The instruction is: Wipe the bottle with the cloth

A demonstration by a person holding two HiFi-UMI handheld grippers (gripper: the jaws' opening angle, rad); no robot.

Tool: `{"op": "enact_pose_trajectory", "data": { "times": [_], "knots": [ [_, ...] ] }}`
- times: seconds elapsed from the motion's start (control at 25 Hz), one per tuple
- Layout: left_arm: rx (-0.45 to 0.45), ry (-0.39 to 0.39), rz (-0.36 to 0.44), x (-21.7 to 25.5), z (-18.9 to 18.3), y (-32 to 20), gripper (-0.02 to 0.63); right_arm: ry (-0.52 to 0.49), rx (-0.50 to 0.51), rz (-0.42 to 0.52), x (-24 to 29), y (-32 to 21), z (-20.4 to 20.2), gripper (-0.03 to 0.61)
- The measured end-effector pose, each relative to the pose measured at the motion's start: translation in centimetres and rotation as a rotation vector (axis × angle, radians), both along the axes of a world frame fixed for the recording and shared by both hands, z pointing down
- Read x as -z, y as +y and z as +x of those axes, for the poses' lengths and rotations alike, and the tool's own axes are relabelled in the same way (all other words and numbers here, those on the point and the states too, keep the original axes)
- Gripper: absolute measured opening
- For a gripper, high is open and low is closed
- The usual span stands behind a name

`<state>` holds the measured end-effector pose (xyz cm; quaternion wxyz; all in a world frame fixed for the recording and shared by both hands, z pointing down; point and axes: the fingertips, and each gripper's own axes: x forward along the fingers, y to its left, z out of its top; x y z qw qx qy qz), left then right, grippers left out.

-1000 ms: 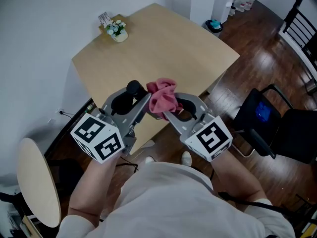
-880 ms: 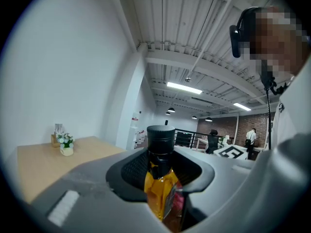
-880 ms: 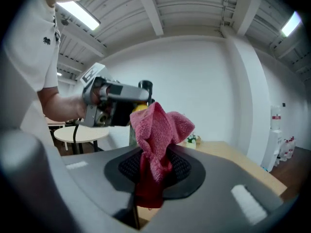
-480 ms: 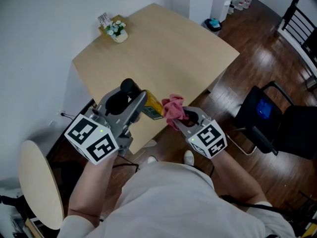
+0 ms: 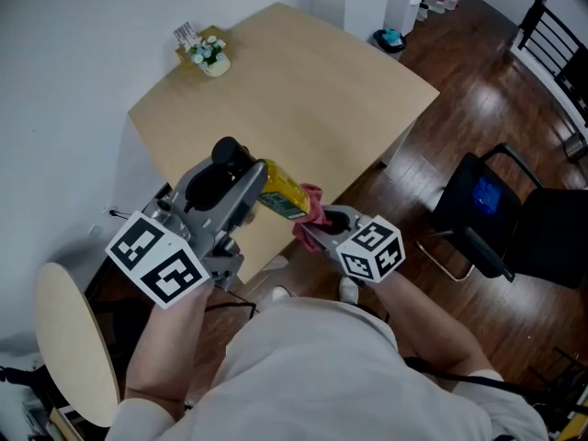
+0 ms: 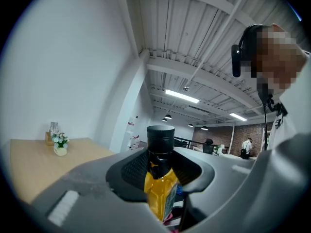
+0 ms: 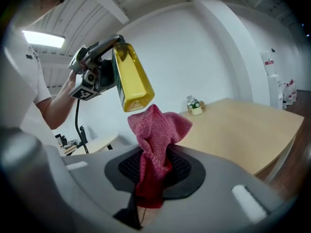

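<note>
Aloft, the yellow plastic bottle with a black cap (image 5: 280, 191) hangs tilted over the light wooden table's (image 5: 303, 90) near edge, its neck pinched by the left gripper's (image 5: 248, 177) 2 jaws. Its base is just beside the crumpled pink cloth (image 5: 310, 211) (clamped in the right gripper (image 5: 317, 231)). A small flower pot (image 5: 207, 55) stands far off.

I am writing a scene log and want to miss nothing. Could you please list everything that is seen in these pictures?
bottle: 1, yellow with black cap, above the table's near edge
cloth: 1, pink-red, beside the bottle's base
table: 1, light wood, in front
flower pot: 1, white, table's far corner
chair: 1, black, at right
side table: 1, pale, lower left
left gripper: 1, grey, shut on the bottle's neck
right gripper: 1, grey, shut on the cloth
</note>
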<state>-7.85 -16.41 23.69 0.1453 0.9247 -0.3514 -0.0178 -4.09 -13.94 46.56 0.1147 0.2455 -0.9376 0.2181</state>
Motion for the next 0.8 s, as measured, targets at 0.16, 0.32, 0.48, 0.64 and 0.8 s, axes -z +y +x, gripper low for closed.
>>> {"op": "enact_pose_trajectory", "data": {
  "times": [0.16,0.32,0.48,0.64,0.8],
  "knots": [
    [0.001,-0.034,0.006,-0.7,0.5,0.0,0.15,-0.038,0.03,0.021,1.8,-0.4,-1.7,0.087],
    [0.017,-0.052,0.001,-1.4,0.1,-0.3,0.15,-0.026,0.022,0.026,1.9,-0.5,-0.5,0.087],
    [0.035,-0.072,-0.002,-2.0,-0.2,-0.8,0.15,-0.03,-0.023,0.021,2.0,-1.0,1.8,0.087],
    [0.077,-0.121,0.005,-3.4,-0.4,-2.1,0.15,-0.01,-0.088,0.044,2.2,-1.9,5.0,0.087],
    [0.12,-0.182,-0.019,-7.2,-0.6,-3.7,0.15,0.009,-0.137,0.068,3.1,-1.7,8.4,0.087]
  ]
}}
